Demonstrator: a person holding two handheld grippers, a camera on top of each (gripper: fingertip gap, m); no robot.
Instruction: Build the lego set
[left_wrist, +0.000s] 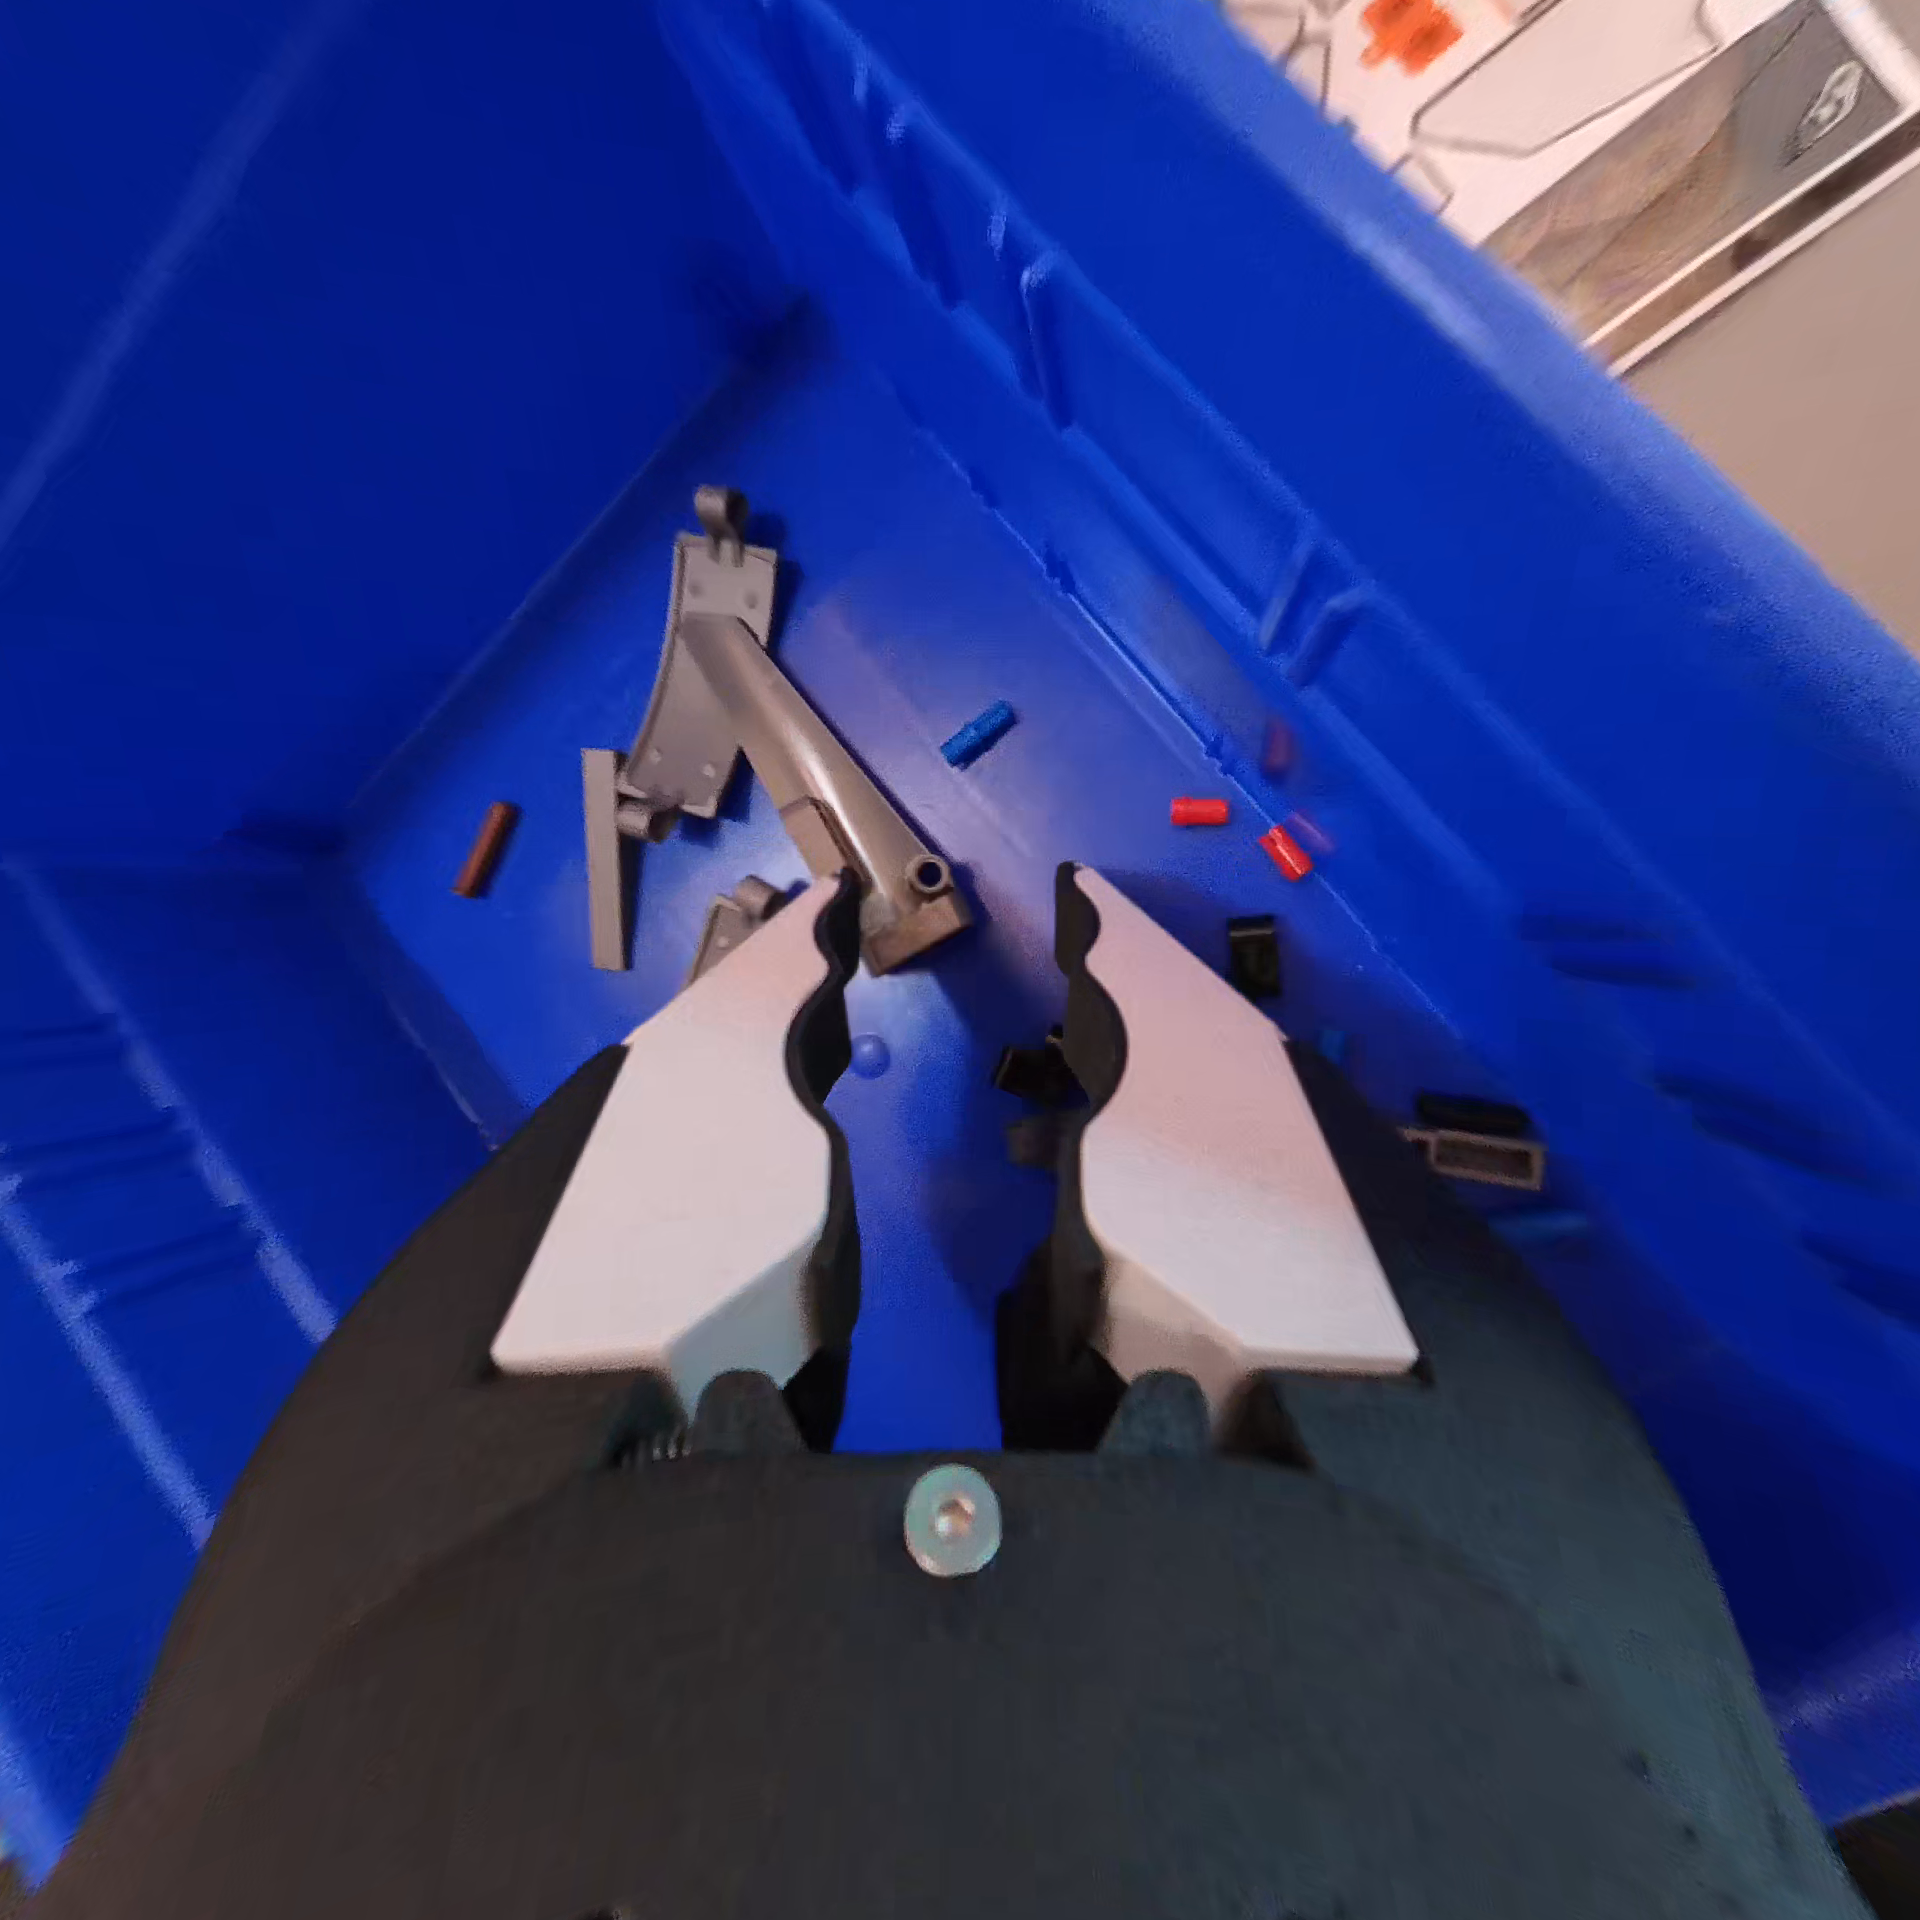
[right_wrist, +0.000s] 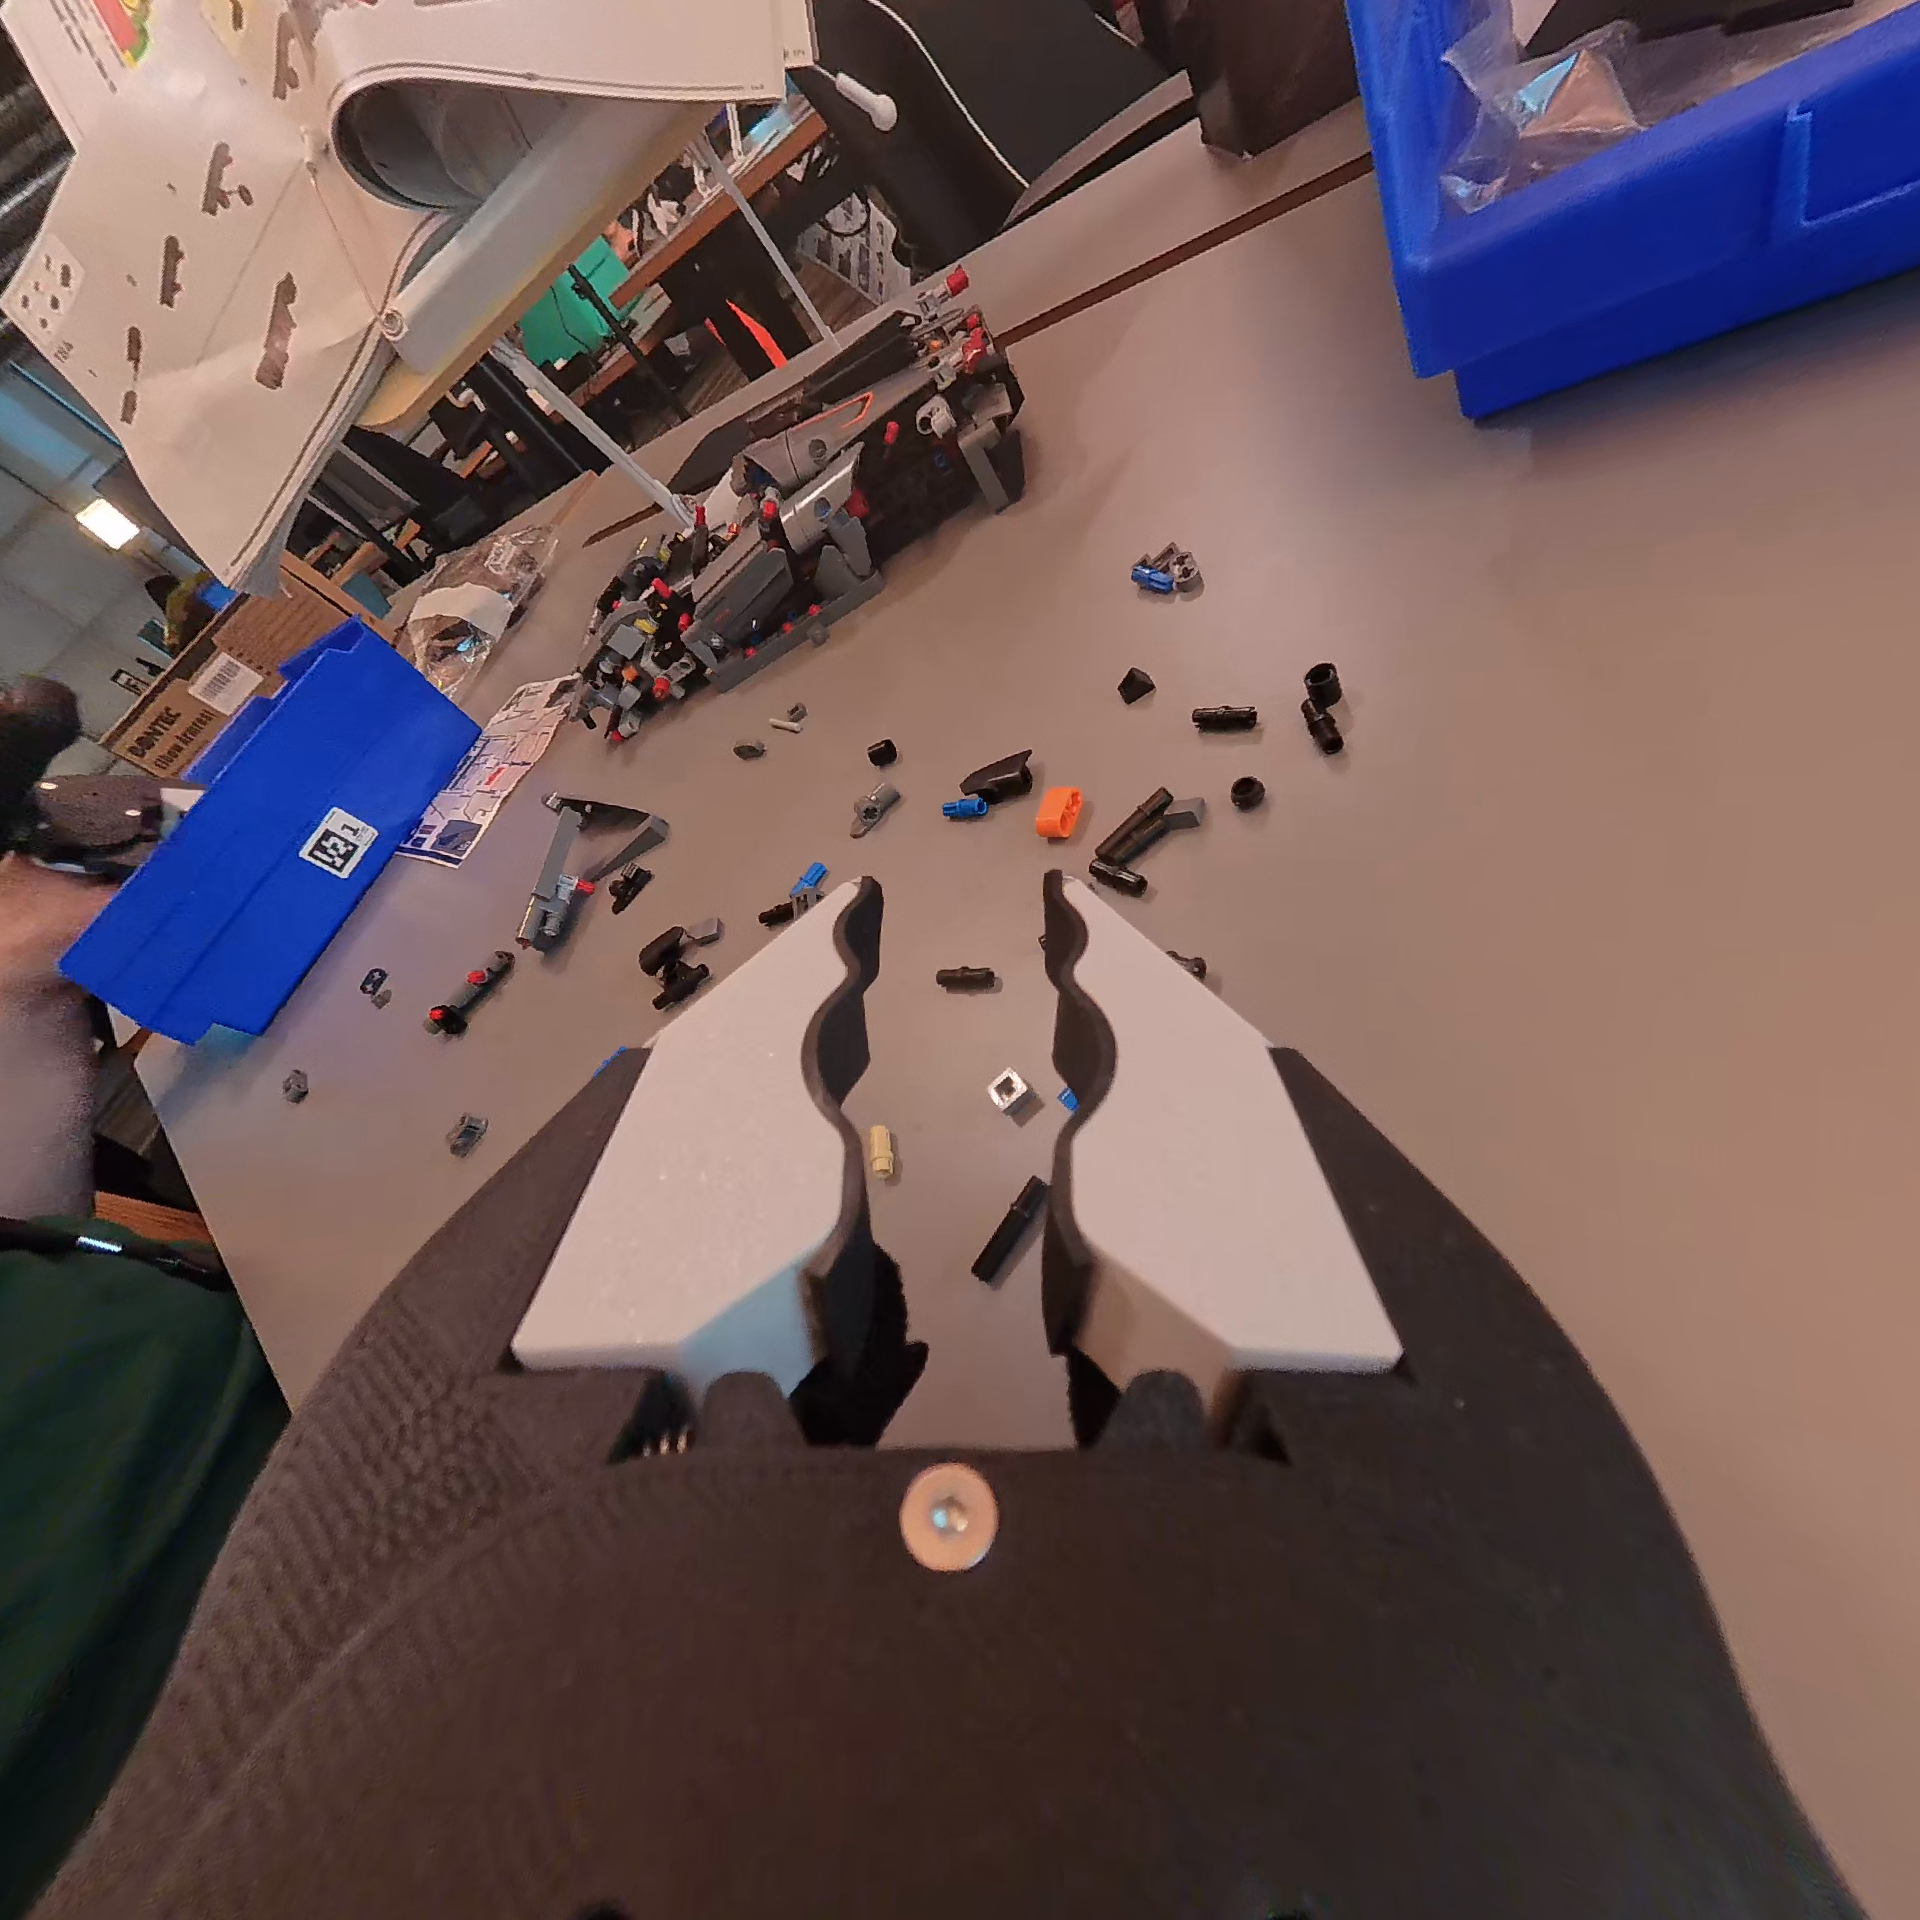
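My left gripper (left_wrist: 956, 883) is open and empty inside a blue bin (left_wrist: 1351, 436), just above its floor. A long grey lego panel piece (left_wrist: 821, 790) lies there, its near end beside my left fingertip. Loose pins lie around: a blue one (left_wrist: 977, 732), red ones (left_wrist: 1200, 811), a brown one (left_wrist: 485, 849), and black pieces (left_wrist: 1252, 951). My right gripper (right_wrist: 961, 888) is open and empty above the grey table (right_wrist: 1507, 935). The half-built dark lego model (right_wrist: 821, 520) stands farther off. Small loose pieces lie between, among them an orange connector (right_wrist: 1060, 811) and a black pin (right_wrist: 964, 977).
A blue bin (right_wrist: 281, 831) lies tilted at the left of the table, with my other gripper behind it. Another blue bin (right_wrist: 1662, 229) with plastic bags stands at the upper right. An open instruction booklet (right_wrist: 260, 156) hangs at the upper left. A person's green sleeve (right_wrist: 104, 1455) is at the left edge. From the right gripper's tips to the orange connector (right_wrist: 1060, 811) is close to 7 centimeters. My right tips are roughly 25 centimeters from the half-built dark lego model (right_wrist: 821, 520).
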